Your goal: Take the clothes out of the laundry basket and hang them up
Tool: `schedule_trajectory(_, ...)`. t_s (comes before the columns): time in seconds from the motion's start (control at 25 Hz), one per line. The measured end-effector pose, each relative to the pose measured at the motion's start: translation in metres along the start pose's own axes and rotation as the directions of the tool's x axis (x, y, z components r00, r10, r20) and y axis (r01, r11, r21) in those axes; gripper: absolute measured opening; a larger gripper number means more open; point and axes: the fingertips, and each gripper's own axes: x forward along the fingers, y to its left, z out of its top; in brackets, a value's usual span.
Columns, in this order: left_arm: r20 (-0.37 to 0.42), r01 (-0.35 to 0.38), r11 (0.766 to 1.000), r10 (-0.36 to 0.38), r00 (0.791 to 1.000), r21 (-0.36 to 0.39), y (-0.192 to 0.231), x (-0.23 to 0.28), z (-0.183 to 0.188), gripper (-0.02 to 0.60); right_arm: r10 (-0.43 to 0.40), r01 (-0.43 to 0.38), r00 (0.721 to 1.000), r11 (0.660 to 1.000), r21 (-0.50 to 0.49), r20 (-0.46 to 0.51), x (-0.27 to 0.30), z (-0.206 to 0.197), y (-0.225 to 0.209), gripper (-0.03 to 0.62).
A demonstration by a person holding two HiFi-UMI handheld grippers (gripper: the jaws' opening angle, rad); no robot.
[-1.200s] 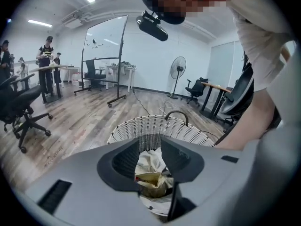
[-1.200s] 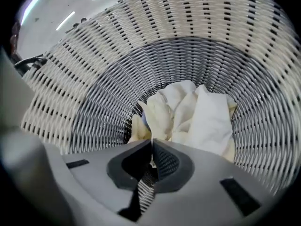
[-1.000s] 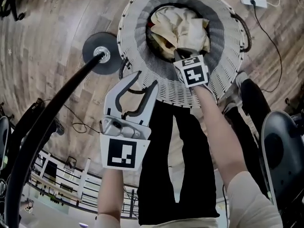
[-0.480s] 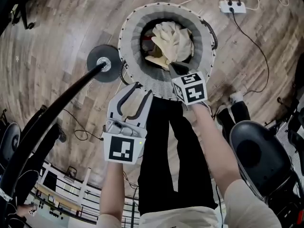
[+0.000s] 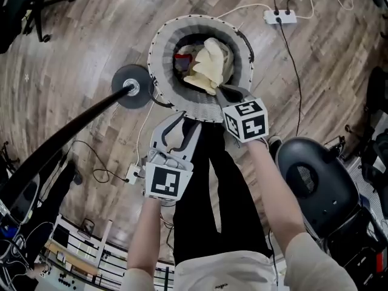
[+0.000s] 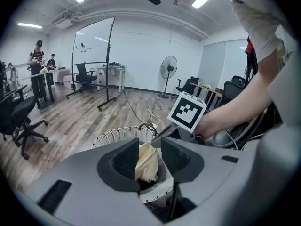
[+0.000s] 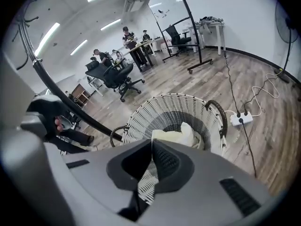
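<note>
Wood-grain plank flooring [image 5: 73, 35] spreads under the round white woven laundry basket [image 5: 159, 62], which stands on the far side of the person's legs. The work looks barely begun: no clothes show on any hanger or rail in these views, and the basket has cloth in it, including a red piece [image 5: 182, 59] too small to identify. To the basket's left a black pole on a round black base [image 5: 130, 86] slants toward the near left; I cannot tell whether it is the hanging place. One crumpled cream fabric garment [image 5: 209, 62] is partly out, its upper edge drawn up by the near rim while the rest hangs down inside. Lifting it clear, carrying it and hanging it all remain to be done. The right gripper [image 5: 223, 90] is held over the near rim, tilted steeply downward, jaws pressed together on the garment's edge. The left gripper [image 5: 182, 125] hovers on the near side of the basket, left of the right one, angled gently down toward it. Its jaws are spread apart with nothing between them; the garment only shows in line beyond them.
</note>
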Motion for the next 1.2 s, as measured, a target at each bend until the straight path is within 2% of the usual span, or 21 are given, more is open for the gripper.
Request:
schedule_trajectory(0.2, 0.016, 0.021, 1.0, -0.021, 1.0, -0.002, -0.027, -0.005, 0.011, 0.155, 0.018, -0.019, 0.999, 1.0, 0.013, 0.044, -0.036, 0.017, 0.004, 0.012)
schedule_trajectory(0.52, 0.043, -0.02, 0.999, 0.019, 0.999, 0.028, -0.045, -0.028, 0.044, 0.156, 0.067, -0.068, 0.988, 0.998, 0.005, 0.136, -0.102, 0.053, 0.027, 0.011)
schedule_trajectory(0.8, 0.068, -0.067, 0.997, 0.065, 0.996, 0.025, -0.056, -0.046, 0.069, 0.156, 0.125, -0.132, 0.965, 0.991, 0.016, 0.232, -0.173, 0.088, 0.055, 0.011)
schedule_trajectory(1.0, 0.03, -0.105, 0.994, 0.103, 0.994, 0.036, -0.061, -0.058, 0.073, 0.156, 0.153, -0.155, 0.948, 0.988, -0.015, 0.278, -0.221, 0.108, 0.075, 0.011)
schedule_trajectory(1.2, 0.088, -0.104, 0.993, 0.099, 0.991, 0.063, -0.078, -0.066, 0.107, 0.156, 0.176, -0.177, 0.927, 0.984, -0.025, 0.332, -0.256, 0.134, 0.089, 0.011)
